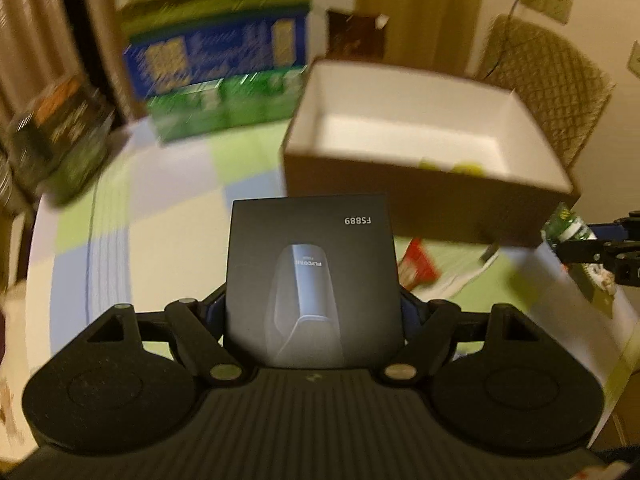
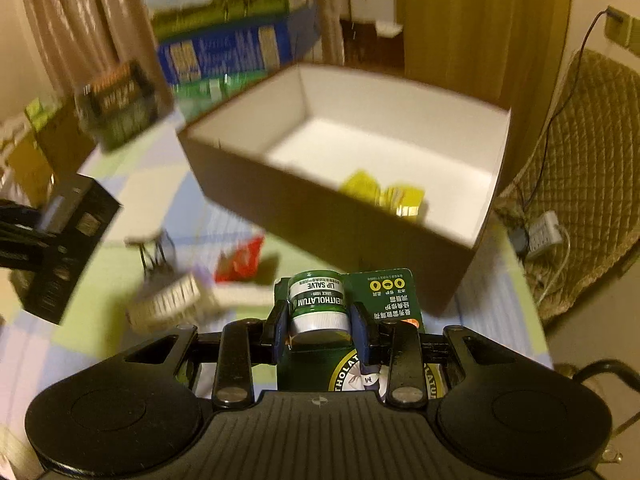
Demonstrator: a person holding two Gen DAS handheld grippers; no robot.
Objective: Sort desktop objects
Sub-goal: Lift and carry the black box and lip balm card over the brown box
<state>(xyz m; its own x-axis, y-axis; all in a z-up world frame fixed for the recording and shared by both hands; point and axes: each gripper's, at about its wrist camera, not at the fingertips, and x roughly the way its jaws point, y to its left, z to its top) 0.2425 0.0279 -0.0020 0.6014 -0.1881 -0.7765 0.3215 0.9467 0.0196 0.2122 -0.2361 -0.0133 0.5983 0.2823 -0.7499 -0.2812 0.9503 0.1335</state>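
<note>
1. At the far left of the table stands a blurred dark packet with orange print (image 1: 60, 136), and behind it a blue and green printed carton (image 1: 216, 68).
2. The left gripper (image 1: 314, 312) holds a flat black cardboard box with a picture of a shaver and the mark FS889 (image 1: 312, 280). Its fingers stand wide, one pressed on each side of the box, and the box is lifted clear of the green and lilac checked tablecloth (image 1: 160, 208).
3. On the cloth, in the middle, lie a small red packet (image 2: 240, 260) and a pale ribbed item (image 2: 168, 300); both are too blurred to name.
4. The large open cardboard box, brown outside and white inside (image 2: 304, 216), sits behind them. Yellow packets (image 2: 384, 192) lie on its floor near the front wall.
5. The right gripper (image 2: 320, 324) is closed narrow on a green blister card with a small green lip salve jar (image 2: 316, 304), held above the cloth just in front of the open box.
6. At the right is a quilted tan chair (image 2: 580, 184).
</note>
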